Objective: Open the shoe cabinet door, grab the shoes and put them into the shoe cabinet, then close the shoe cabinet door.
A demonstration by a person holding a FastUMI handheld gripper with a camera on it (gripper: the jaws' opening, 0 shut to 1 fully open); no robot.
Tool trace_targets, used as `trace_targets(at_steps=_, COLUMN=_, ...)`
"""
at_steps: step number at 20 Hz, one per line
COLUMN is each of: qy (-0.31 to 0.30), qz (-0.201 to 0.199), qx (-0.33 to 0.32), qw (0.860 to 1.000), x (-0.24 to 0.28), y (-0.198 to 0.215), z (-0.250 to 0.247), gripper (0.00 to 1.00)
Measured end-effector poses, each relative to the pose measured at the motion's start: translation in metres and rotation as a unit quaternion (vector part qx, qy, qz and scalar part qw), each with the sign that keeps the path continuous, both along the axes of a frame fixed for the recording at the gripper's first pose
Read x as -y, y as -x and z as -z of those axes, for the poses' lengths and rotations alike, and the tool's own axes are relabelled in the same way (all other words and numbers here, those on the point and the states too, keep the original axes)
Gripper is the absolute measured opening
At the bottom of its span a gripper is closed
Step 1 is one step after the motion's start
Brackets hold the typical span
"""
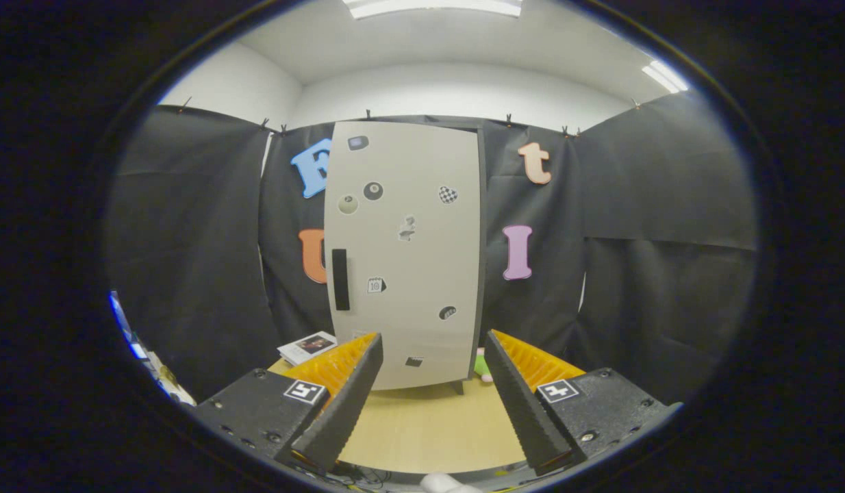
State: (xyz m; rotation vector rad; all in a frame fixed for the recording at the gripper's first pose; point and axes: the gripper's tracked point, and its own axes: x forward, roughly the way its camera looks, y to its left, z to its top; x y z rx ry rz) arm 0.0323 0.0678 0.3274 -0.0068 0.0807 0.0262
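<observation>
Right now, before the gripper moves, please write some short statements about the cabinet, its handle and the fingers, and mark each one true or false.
1. The shoe cabinet door is shut. True.
2. The gripper is shut on the handle. False: its fingers are spread open, holding nothing, short of the cabinet.
3. The handle is a dark upright bar near the door's left edge. True.
4. The door is plain. False: several stickers are on it.
5. A booklet lies on the floor left of the cabinet. True.

A staged test booth: black cloth walls (641, 205) clipped up beneath white ceiling (450, 82), wooden floor (429, 424)
</observation>
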Motion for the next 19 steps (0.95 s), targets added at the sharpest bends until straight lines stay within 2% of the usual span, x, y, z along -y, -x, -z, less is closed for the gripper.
trace_targets(at_steps=19, qy=-0.011, qz=0.007, qx=-0.003, qw=1.000, x=0.0017, y=0.0092, z=0.0023, gripper=0.97)
